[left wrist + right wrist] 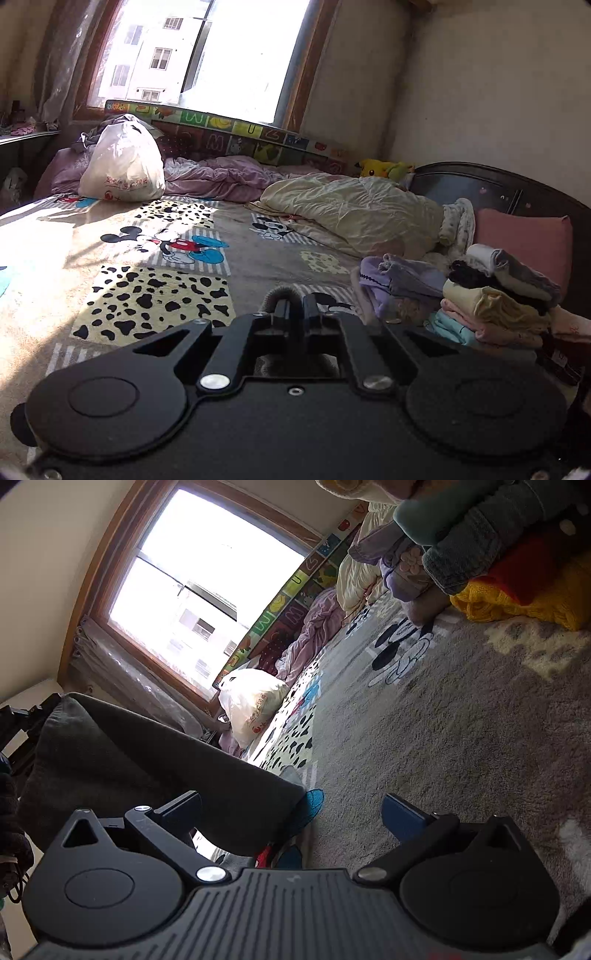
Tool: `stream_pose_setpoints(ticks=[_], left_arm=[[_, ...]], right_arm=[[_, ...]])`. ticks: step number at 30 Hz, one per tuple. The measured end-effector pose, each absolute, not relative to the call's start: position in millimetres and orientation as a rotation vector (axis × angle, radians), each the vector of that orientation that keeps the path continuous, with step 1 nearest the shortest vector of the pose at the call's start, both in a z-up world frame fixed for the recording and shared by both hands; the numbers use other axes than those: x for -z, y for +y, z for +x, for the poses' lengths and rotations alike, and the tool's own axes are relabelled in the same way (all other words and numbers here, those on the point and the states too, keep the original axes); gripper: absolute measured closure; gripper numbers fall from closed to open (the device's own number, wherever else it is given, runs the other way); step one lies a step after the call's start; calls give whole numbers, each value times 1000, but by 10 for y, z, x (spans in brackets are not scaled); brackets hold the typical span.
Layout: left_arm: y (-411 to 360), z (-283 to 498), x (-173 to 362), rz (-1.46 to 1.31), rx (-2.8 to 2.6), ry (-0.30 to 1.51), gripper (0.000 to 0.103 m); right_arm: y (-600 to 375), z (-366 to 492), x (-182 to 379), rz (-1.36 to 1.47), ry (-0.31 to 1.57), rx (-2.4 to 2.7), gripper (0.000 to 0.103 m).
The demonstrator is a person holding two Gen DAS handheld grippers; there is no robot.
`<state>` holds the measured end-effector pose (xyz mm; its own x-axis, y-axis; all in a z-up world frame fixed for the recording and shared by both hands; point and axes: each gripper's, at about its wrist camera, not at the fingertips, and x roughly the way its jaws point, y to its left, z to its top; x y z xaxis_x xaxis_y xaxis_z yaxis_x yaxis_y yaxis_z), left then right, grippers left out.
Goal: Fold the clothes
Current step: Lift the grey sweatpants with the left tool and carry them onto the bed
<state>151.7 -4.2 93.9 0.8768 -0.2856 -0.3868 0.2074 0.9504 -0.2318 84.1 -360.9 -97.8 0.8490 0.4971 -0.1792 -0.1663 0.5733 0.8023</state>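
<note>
My left gripper is shut on a grey garment; a fold of it loops over the fingertips and more shows under the jaws. It hangs above the Mickey Mouse blanket. A stack of folded clothes stands to the right. In the right wrist view the same grey garment hangs at the left, in front of the left finger. My right gripper is open, its jaws wide apart, tilted over the blanket. Folded clothes lie at the top right.
A white plastic bag sits at the far side of the bed, also in the right wrist view. A cream duvet, a purple quilt, a pink pillow, the dark headboard and an alphabet mat border the bed.
</note>
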Motion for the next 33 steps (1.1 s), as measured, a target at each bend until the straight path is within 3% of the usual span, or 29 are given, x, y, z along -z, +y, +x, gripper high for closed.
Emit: stream_pose_setpoints(ticks=[1,5,11,20,33], left_arm=[[-41,1480,-786,-175,230,471,96],[2,1175,-460,-166,163,534,60],[226,703,-402,-182,43,516,49],[669,413,-399,-245,-123,526,45],[138,674,163,-297,45,686,40]], right_arm=[[-3598,857,980,879,424,-406,0],[-3514,929,965,853,480,-424,0],[-3338,988,887,767,551,-452,0],[-3274,892,772,707,542,-437,0],[-3173,682,674,587,410,-447,0]])
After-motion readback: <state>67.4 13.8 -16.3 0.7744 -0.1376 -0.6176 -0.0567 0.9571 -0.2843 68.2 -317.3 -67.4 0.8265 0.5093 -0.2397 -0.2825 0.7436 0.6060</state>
